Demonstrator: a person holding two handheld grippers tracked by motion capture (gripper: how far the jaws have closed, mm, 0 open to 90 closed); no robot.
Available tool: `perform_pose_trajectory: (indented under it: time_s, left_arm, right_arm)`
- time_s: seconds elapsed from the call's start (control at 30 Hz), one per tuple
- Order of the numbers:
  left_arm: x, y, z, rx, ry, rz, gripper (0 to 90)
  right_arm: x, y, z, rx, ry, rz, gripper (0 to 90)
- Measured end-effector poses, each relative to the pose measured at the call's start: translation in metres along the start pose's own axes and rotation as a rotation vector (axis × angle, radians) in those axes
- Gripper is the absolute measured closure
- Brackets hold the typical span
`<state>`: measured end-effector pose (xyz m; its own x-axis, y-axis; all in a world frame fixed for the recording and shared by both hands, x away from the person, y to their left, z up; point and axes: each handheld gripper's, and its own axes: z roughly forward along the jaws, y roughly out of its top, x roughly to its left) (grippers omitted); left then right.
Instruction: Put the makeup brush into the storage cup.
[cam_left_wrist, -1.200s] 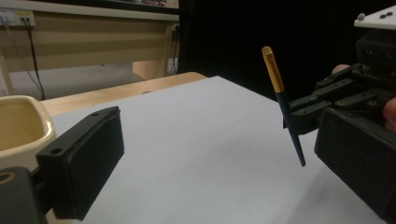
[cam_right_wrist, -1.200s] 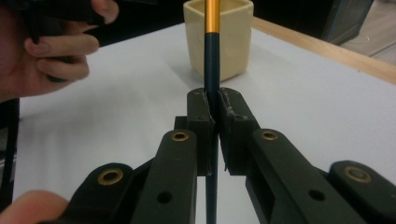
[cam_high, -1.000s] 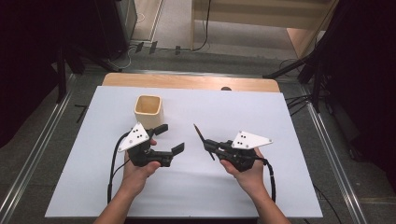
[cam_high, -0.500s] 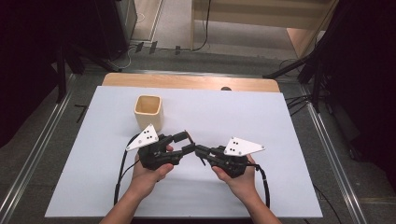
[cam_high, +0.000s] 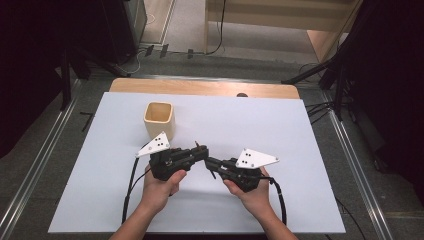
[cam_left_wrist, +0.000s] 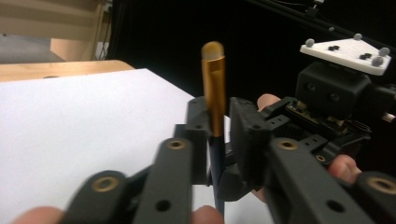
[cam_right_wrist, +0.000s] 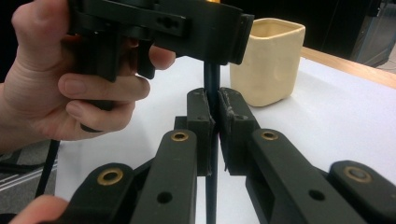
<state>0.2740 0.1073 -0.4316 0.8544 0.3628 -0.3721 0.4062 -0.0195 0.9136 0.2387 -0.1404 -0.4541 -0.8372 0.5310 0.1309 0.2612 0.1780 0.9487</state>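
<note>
1. While both grippers meet over the middle of the white table (cam_high: 100, 200), a slim brush with a dark handle and gold ferrule (cam_left_wrist: 214, 84) stands roughly upright between them, lifted clear of the surface.
2. On the right gripper (cam_right_wrist: 212, 122), the jaws are closed tight on the dark handle, so this tool carries the brush.
3. On the left gripper (cam_left_wrist: 215, 140), the jaws bracket the brush near where the ferrule meets the handle, with a narrow gap showing beside it; I cannot tell whether they already pinch it or only frame it.
4. Judged from this, the pick-up is done and a hand-over from right to left is under way, not finished.
5. Left to do, as I read it: the left gripper takes a firm hold, the right lets go, and the brush likely goes into the cream square cup (cam_high: 159, 119), which stands upright just beyond the left hand (cam_high: 159, 187).
</note>
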Motion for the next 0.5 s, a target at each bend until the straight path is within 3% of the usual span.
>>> perform_pose_trajectory:
  time_s: [0.17, 0.27, 0.3, 0.5]
  left_arm:
    - [0.000, 0.001, -0.001, -0.002, 0.011, 0.003, 85.2]
    - [0.000, 0.003, -0.003, -0.009, 0.020, 0.012, 85.3]
    - [0.000, 0.004, -0.004, -0.012, 0.025, 0.015, 85.3]
    - [0.000, 0.009, -0.011, -0.021, 0.052, 0.044, 85.3]
  right_arm:
    - [-0.002, -0.001, 0.002, -0.004, 0.018, 0.023, 83.7]
    - [-0.002, -0.001, 0.003, 0.001, 0.008, 0.042, 68.7]
    - [-0.002, -0.002, 0.004, 0.008, 0.001, 0.045, 67.6]
    - [-0.002, -0.006, 0.011, 0.069, -0.008, 0.043, 70.9]
